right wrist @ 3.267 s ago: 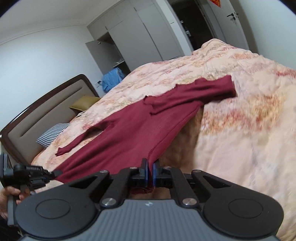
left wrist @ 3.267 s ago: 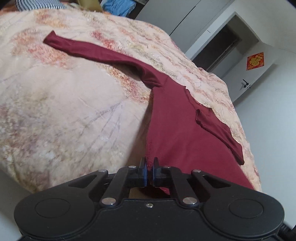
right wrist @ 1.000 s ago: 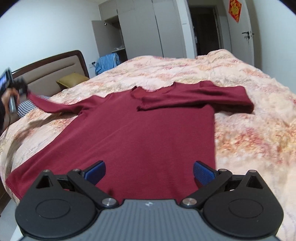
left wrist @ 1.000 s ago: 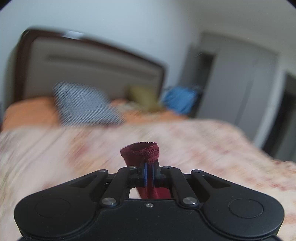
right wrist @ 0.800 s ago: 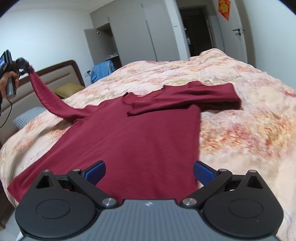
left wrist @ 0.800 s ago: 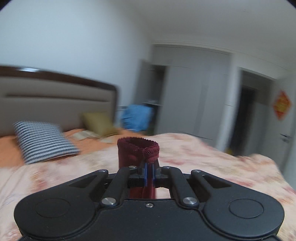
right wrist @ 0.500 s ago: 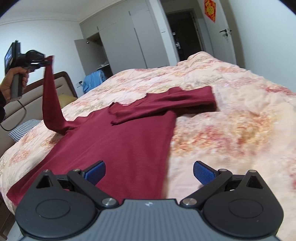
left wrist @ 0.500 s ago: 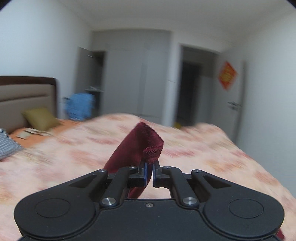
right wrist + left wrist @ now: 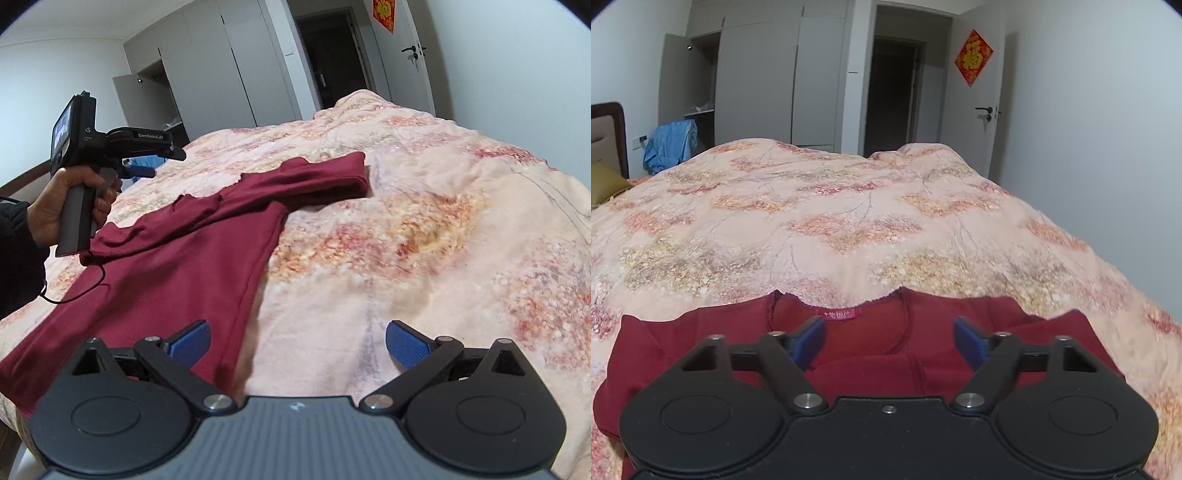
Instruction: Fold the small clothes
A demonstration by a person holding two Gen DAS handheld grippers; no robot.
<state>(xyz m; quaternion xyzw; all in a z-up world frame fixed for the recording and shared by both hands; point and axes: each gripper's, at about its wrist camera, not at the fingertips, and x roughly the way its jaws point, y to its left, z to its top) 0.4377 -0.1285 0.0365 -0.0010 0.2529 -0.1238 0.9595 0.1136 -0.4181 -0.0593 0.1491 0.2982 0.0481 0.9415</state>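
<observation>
Right wrist view: maroon long-sleeved top [image 9: 177,273] laid flat on floral quilt [image 9: 443,236], long axis near-left to far-right, both sleeves folded across chest. Right gripper [image 9: 297,343] spread, empty, hem edge just left. Left gripper [image 9: 889,338] opening, empty, above neckline, nearer collar.

A bedroom in a home: a wide bed [image 9: 849,221] under a floral quilt fills the room, with a padded headboard [image 9: 605,136] at one end, tall grey wardrobes [image 9: 775,81] along the wall, and a door [image 9: 975,99] bearing a red paper decoration [image 9: 974,57].
</observation>
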